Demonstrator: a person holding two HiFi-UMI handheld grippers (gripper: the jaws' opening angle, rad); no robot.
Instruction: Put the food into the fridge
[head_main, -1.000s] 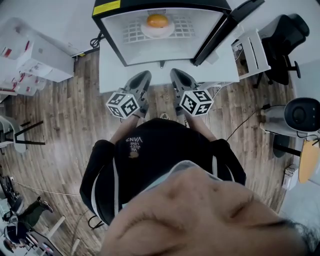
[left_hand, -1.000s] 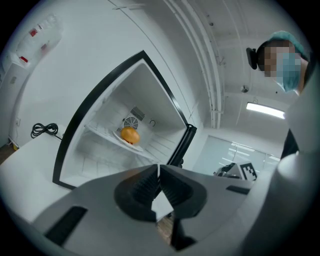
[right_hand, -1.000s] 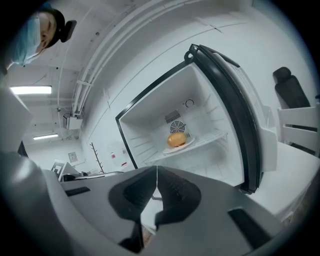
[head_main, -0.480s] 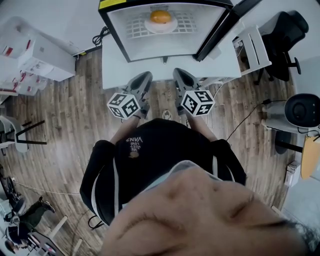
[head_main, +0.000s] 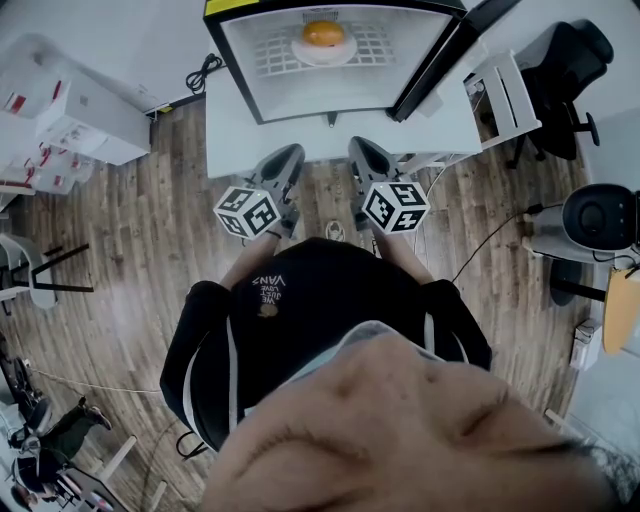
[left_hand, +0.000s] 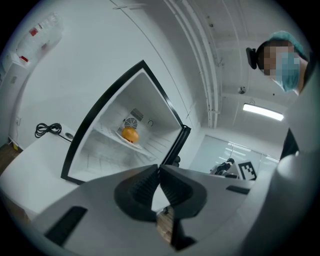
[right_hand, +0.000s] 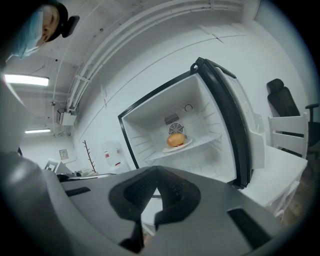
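The small fridge (head_main: 250, 90) stands open on a white table, its door (head_main: 440, 60) swung out to the right. An orange bun on a white plate (head_main: 323, 35) rests on the wire shelf inside; the bun (left_hand: 130, 134) and the bun (right_hand: 175, 140) also show in the left and right gripper views. My left gripper (head_main: 290, 157) and right gripper (head_main: 356, 150) hover side by side in front of the fridge, short of the table. Both are shut with nothing between their jaws, the left gripper (left_hand: 159, 170) and right gripper (right_hand: 157, 172) pointing at the open fridge.
A white table (head_main: 225, 150) carries the fridge. A black office chair (head_main: 575, 70) and a white rack (head_main: 510, 95) stand to the right, white boxes (head_main: 80, 110) to the left. A power cable (head_main: 195, 75) lies left of the fridge. Wooden floor lies underfoot.
The view shifted slightly, so the fridge sits a little higher in the picture. Both grippers stay shut and nearly where they were.
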